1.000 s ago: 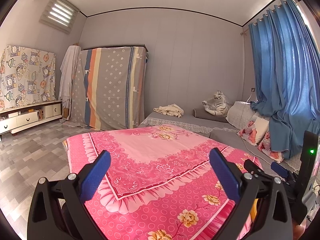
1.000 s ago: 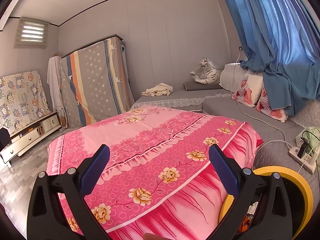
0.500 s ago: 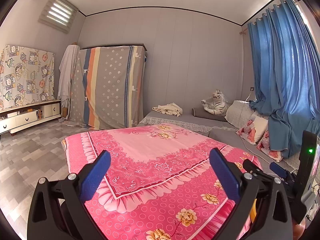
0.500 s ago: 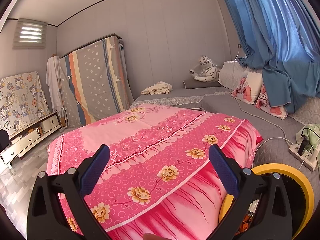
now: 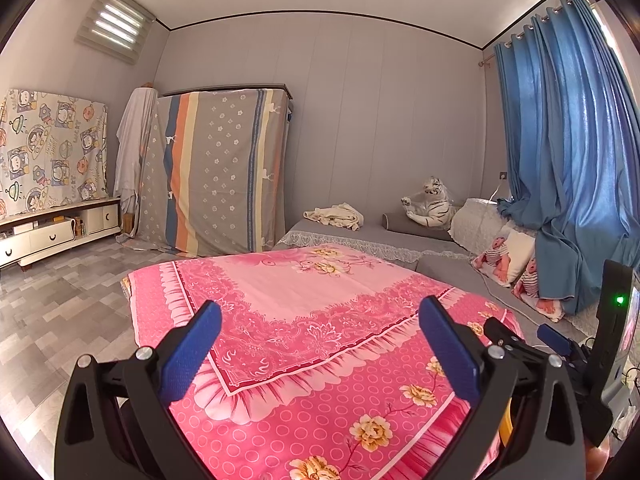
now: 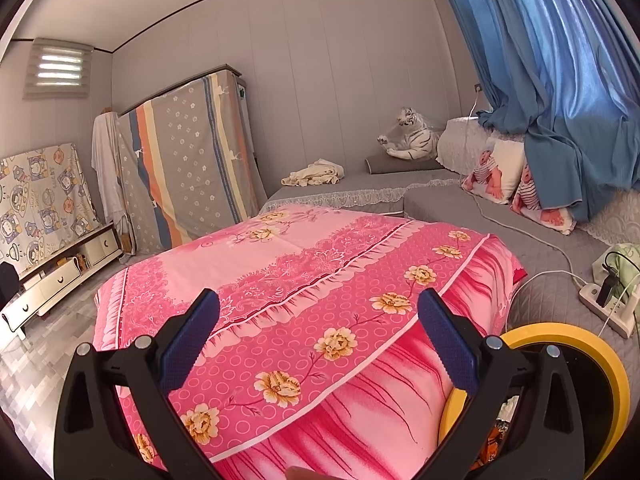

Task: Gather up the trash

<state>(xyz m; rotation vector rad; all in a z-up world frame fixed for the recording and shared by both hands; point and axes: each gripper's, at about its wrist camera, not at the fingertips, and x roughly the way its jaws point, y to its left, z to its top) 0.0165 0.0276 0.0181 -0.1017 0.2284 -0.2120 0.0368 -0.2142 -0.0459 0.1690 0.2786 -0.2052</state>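
My left gripper [image 5: 320,344] is open and empty above the near edge of a table under a pink flowered cloth [image 5: 312,312]. My right gripper [image 6: 320,340] is open and empty above the same cloth [image 6: 304,280], near its right corner. A yellow-rimmed bin [image 6: 560,336] stands at the lower right in the right wrist view, partly behind my right finger; some trash shows inside it. A sliver of the yellow rim [image 5: 505,424] shows in the left wrist view. No loose trash shows on the cloth.
The other hand-held gripper [image 5: 560,344] is at the right in the left wrist view. A grey floor mattress [image 6: 440,200] holds a toy tiger [image 6: 412,136], pillows and a power strip [image 6: 604,304]. Blue curtain [image 5: 568,152] right, covered wardrobe [image 5: 216,168] behind, low cabinet [image 5: 48,232] left.
Both views have drifted slightly: the pink cloth sits a little lower and nearer in each frame. Both grippers stay open and empty.
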